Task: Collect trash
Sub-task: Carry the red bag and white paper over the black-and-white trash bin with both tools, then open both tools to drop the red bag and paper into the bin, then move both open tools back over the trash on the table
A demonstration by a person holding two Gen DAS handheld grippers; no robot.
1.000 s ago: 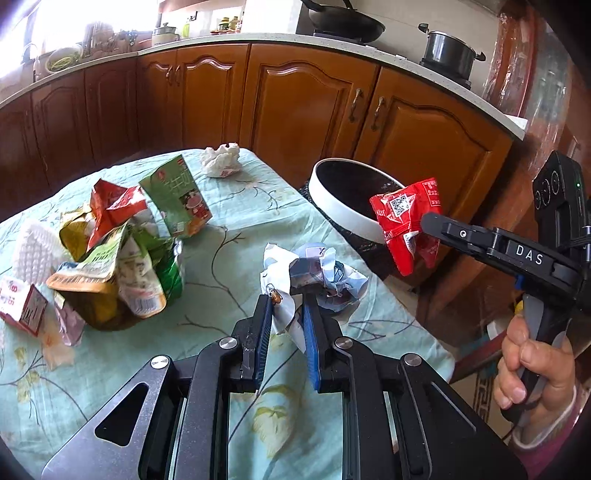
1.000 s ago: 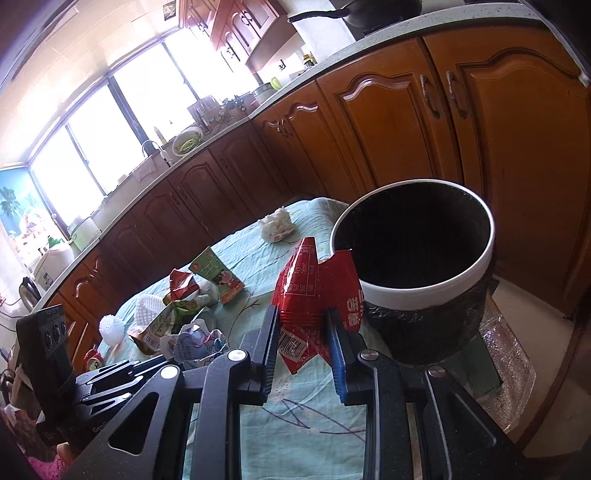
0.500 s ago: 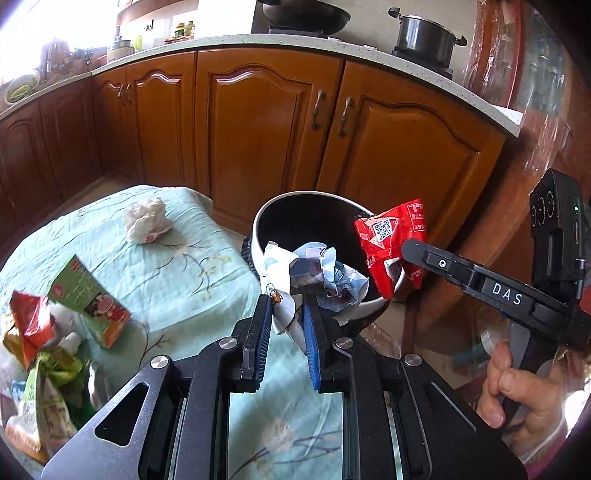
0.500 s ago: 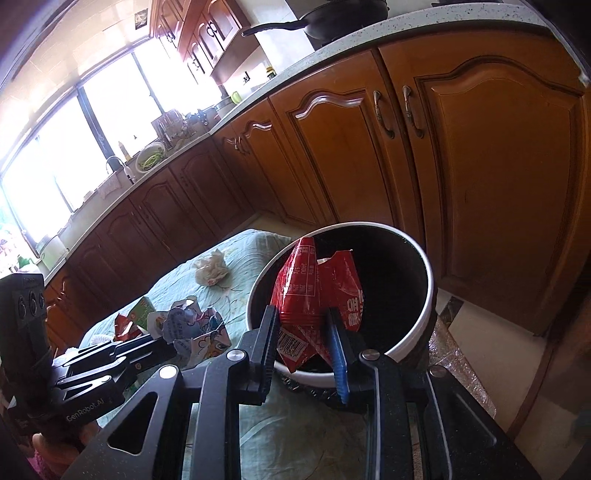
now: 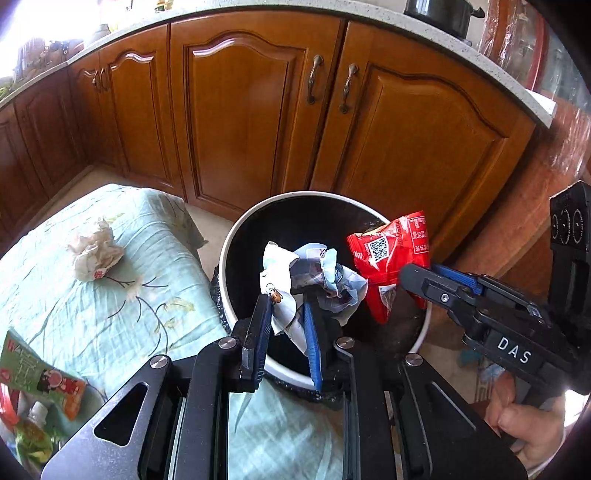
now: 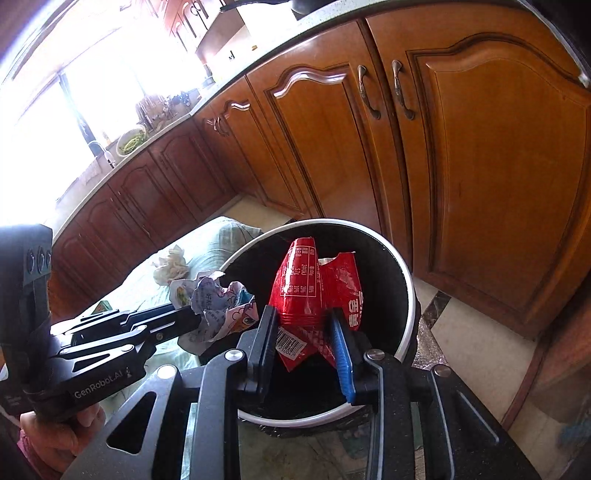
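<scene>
— While the left gripper is pinched nearly shut on the crumpled pale wrapper, where does that leave the load?

— Right over the dark mouth of the white-rimmed bin, which stands just beside the right end of the table. I judge it is held there so that letting go drops the paper straight in.

— And the right gripper?

— Its jaws have just been opening, with the red snack packet between them – the packet stands upright over the bin, and the pads look close to its sides, though whether they press it I cannot say. It reads as a release under way.

— What waits on the table?

— A crumpled tissue far along the cloth, well apart from the bin, and a green carton near the left edge with more packaging cut off by the frame.

— Anything you can't make out?

— The bin's bottom is black, so what already lies inside is hidden. The black pot on the counter is clipped at the top, the window is blown out white, and of the person only a hand on the right grip shows
</scene>
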